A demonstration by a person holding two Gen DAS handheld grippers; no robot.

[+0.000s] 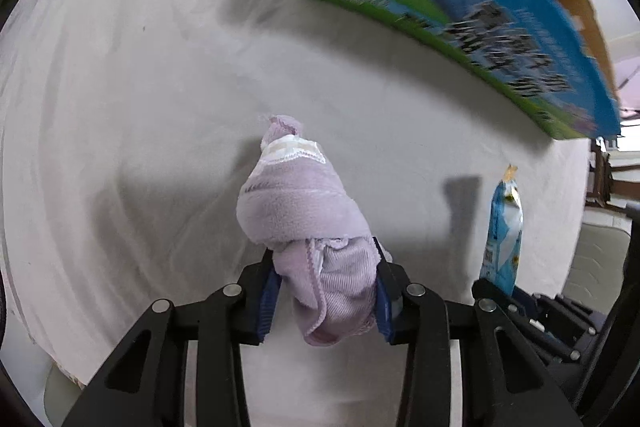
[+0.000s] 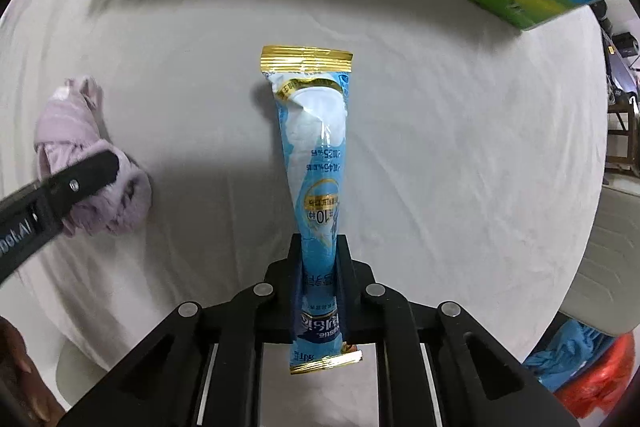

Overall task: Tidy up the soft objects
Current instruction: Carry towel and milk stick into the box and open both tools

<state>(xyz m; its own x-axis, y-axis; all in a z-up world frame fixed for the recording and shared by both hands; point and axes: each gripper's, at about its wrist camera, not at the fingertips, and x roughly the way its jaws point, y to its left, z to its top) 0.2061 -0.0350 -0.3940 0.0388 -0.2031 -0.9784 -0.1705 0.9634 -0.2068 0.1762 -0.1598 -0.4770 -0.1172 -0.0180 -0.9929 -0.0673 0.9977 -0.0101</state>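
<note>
While the left gripper (image 1: pixel 324 291) pinches a lilac cloth bundle (image 1: pixel 304 211), only the right gripper (image 2: pixel 320 291) view shows its sachet (image 2: pixel 316 163) clamped.

Left gripper (image 1: pixel 326 291): jaws closed partway, clamped across a bunched lilac cloth (image 1: pixel 296 211). Right gripper (image 2: pixel 320 291): jaws nearly together, pinching a blue sachet (image 2: pixel 316 163) (near its lower end). Both held side by side.

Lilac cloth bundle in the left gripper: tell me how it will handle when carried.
The lilac cloth bundle looks floppy: its loose end sags below the left gripper. Probably light and compressible, since the fingers dent it. Fuzzy fabric seems unlikely to slip.
</note>
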